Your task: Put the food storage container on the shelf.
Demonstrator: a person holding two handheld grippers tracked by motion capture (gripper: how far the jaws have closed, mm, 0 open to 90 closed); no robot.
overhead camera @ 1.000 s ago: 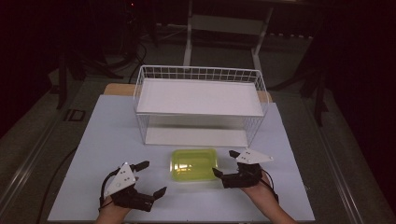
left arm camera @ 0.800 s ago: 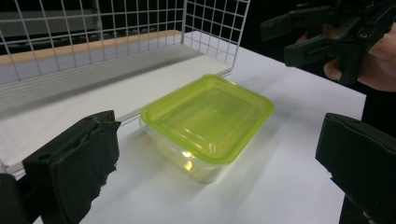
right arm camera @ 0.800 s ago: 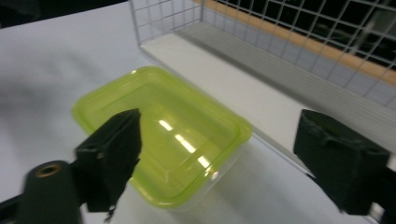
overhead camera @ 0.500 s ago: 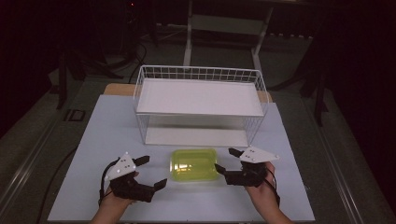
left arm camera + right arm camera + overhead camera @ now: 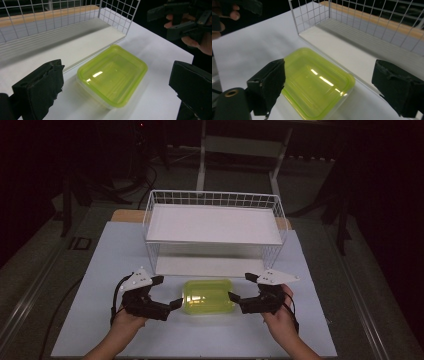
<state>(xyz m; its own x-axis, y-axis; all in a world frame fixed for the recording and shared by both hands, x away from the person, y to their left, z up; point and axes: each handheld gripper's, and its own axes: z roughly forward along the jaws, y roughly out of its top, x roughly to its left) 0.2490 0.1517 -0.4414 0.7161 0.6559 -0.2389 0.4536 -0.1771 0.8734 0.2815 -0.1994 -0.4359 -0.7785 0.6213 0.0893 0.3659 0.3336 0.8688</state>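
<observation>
Your yellow-green lidded box (image 5: 208,296) sits flat on the white worktop (image 5: 100,270), just in front of the wire basket (image 5: 212,200), near the worktop's front edge. Your left tool (image 5: 167,292) comes at it from the left, jaws spread wide, the lower tip just beside the box's left side; whether it touches, you can't tell from above. Your right tool (image 5: 241,288) mirrors that on the right, and its jaws have just been opening: they stand wide, nothing pressed between them, lower tip close against the box's right edge. In the left gripper view the box (image 5: 112,75) lies between the two jaws with clear white worktop around it. In the right gripper view it (image 5: 317,82) sits the same way, basket rim (image 5: 312,17) close behind. You've got open worktop left and right; the basket's front wall hems in the far side.
</observation>
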